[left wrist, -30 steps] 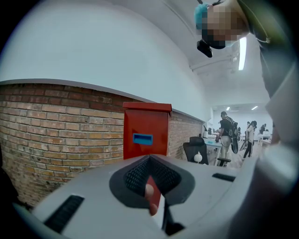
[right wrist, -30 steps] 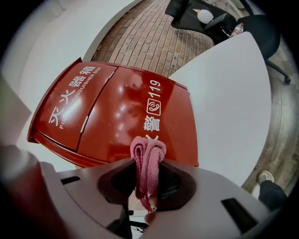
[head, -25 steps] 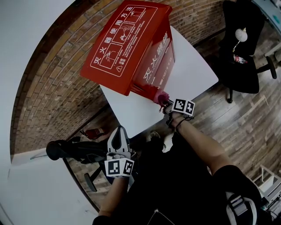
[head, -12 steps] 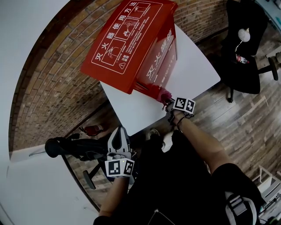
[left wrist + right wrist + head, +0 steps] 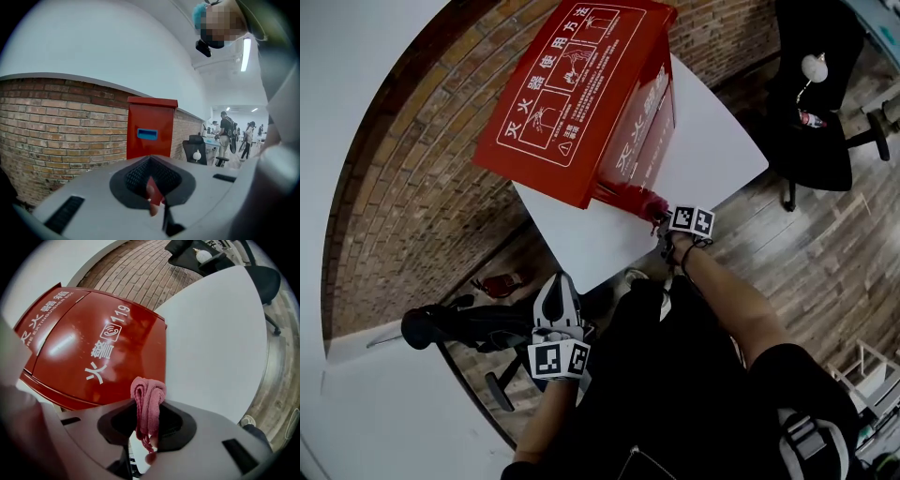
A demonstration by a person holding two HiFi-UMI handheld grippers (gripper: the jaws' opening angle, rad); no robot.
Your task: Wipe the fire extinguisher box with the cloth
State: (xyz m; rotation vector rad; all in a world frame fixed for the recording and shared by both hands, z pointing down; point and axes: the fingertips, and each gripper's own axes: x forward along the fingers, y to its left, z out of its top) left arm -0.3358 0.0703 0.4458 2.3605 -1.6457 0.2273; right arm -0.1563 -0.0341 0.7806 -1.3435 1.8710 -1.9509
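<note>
White table (image 5: 712, 141) by brick wall (image 5: 412, 206). Red box (image 5: 93, 348), marked "火警 119", sits just ahead of right gripper (image 5: 148, 425), which is clamped on pink cloth (image 5: 149, 392). Left gripper (image 5: 152, 190) closed, empty.

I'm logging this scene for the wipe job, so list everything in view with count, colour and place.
fire extinguisher box: one, red with white print, on the table by the brick wall
table: one, white, under the box
cloth: one, pink, bunched, at the box's near bottom corner
office chairs: two, black, one right of the table, one lower left
brick wall: one, brown, behind the box
floor: one, brown wood
people: several, far off in the left gripper view
left gripper: one, white and black, jaws shut, empty, away from the table
right gripper: one, shut on the cloth at the table's edge
</note>
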